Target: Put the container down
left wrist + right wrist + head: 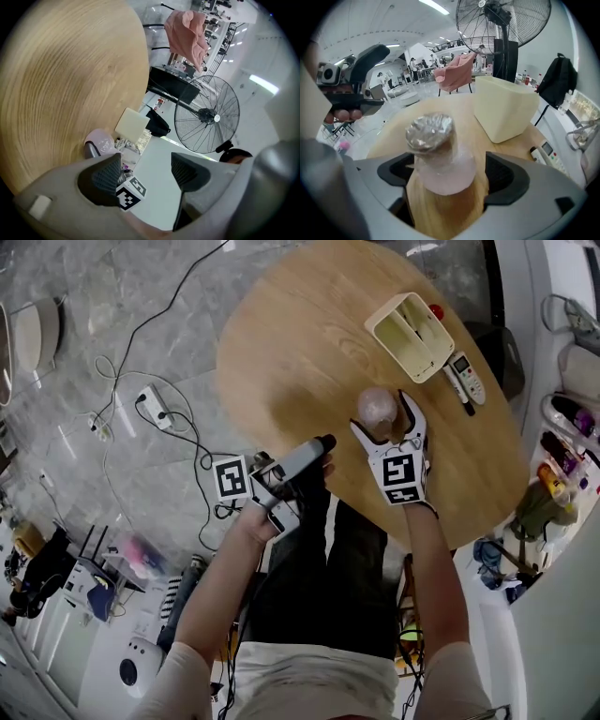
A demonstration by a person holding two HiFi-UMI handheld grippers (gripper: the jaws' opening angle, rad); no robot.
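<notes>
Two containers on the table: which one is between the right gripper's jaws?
The pale pink translucent cup with a foil top, upright between the right gripper's open jaws. The cream rectangular plastic bin stands farther back, outside them.

The person wears a pale top with short cream sleeves (pixel 178 676) and dark trousers (pixel 314 568). The left hand-held gripper (pixel 325 443) has a light grey body with a black tip, the right hand-held gripper (pixel 379 412) has white jaws edged in black, and each carries a white cube (pixel 232 477) printed with black square markers. In their own views, both show smooth grey jaw shells set with dark, finely ribbed pads (pixel 499 176).
</notes>
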